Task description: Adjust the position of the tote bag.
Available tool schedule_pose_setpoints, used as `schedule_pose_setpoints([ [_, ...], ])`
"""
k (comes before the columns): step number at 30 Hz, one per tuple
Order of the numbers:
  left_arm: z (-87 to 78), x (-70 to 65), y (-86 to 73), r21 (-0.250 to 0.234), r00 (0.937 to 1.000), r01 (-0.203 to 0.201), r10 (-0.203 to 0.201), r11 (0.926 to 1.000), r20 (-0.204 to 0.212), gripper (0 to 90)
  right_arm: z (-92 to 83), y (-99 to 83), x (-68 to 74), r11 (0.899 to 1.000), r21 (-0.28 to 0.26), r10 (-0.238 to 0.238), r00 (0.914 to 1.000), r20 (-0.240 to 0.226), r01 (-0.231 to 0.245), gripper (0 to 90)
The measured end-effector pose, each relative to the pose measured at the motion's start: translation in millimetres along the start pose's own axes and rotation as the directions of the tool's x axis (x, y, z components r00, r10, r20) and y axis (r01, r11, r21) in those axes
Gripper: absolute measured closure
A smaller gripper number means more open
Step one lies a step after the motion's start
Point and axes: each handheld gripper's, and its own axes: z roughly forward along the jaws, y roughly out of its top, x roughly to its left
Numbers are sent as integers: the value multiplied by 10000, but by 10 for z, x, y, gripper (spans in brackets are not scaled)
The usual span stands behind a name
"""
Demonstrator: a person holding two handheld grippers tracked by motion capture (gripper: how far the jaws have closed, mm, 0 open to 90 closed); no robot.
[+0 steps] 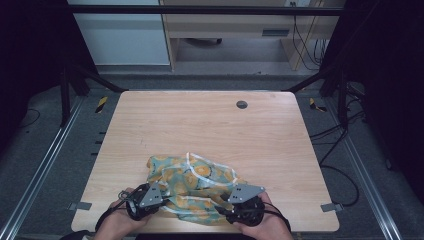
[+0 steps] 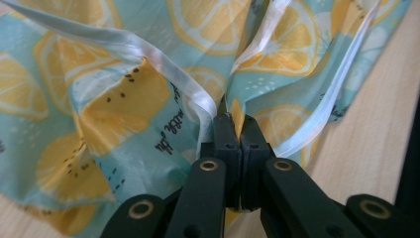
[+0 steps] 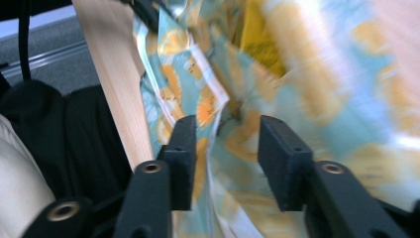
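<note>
Near the front edge of the wooden table [image 1: 210, 125], roughly centred between its two front corners, a crumpled cloth [image 1: 192, 182] is seen: teal fabric printed with orange and lemon slices, edged with a white hem. It is bunched up, not flat, with folds raised toward the middle. Its near side reaches almost to the front edge.

Left gripper [image 1: 150, 197] is positioned at the cloth's front-left part, held by the person's left hand [image 1: 117, 222]. In the left gripper view its jaws are closed fully together, with a pinch of the fabric [image 2: 148, 99] clamped between the pads [image 2: 227, 134]; a small yellow tip of cloth pokes up out of the seam between them. The white hem [image 2: 188, 89] is draped over the left pad. Bare table wood [image 2: 376, 139] is visible at the right of that view.

Right gripper [image 1: 240, 202] is placed at the cloth's front-right part, held by the right hand [image 1: 262, 225]. In the right gripper view its jaws are parted about halfway, with a clear gap between the pads [image 3: 184, 148]. Fabric [image 3: 233, 134] hangs in that gap and behind it, but no pressing by either pad is seen, so nothing is gripped there. That view is motion-blurred on its right side; the table's front edge [image 3: 119, 99] runs steeply at the left, with dark clothing [image 3: 59, 134] beyond it.

A round grey grommet [image 1: 241, 104] is set in the table toward the far edge, well apart from the cloth.
</note>
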Motion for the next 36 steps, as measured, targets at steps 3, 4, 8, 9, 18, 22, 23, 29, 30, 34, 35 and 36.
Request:
schedule_pose_setpoints([
  [3,-14,30,-17,62,9999,64,-63,10000,-108,888,-102,89,-21,9996,-285,-26,10000,66,28,506],
  [4,-15,32,-17,64,9999,68,-67,10000,-122,888,-141,136,-22,9992,-383,-110,9999,85,114,495],
  [8,-14,31,-15,73,9997,97,-95,9999,-219,888,-241,297,-56,9959,-839,-292,9988,406,325,467],
  [9,-17,34,-18,59,9996,119,-118,9999,-237,887,-244,362,-90,9947,-949,-347,9979,541,397,448],
  [18,-46,92,-59,236,9980,333,-320,9992,-541,885,41,505,-212,9985,36,-540,9981,300,539,515],
  [22,-58,104,-61,118,9978,413,-407,9991,-520,871,90,643,-211,9970,-132,-764,9971,18,764,838],
  [23,-62,104,-60,50,9978,461,-458,9989,-471,871,90,643,-211,9970,-132,-764,9971,18,764,838],
  [29,-144,77,-5,-823,9955,676,-727,9943,-600,710,153,850,-276,9970,-436,-646,9978,-124,640,887],
  [30,-176,71,13,-1044,9956,652,-718,9924,-606,683,168,879,-291,9968,-485,-639,9979,-133,631,888],
  [34,-313,68,75,-1841,9945,710,-837,9803,-623,585,224,966,-344,9969,-566,-559,9983,-131,551,890],
  [35,-362,72,94,-2123,9945,743,-882,9744,-568,581,228,976,-352,9971,-549,-540,9985,-124,533,890],
  [36,-397,73,106,-2267,9948,752,-888,9711,-507,570,232,990,-368,9972,-565,-495,9987,-78,490,890],
])
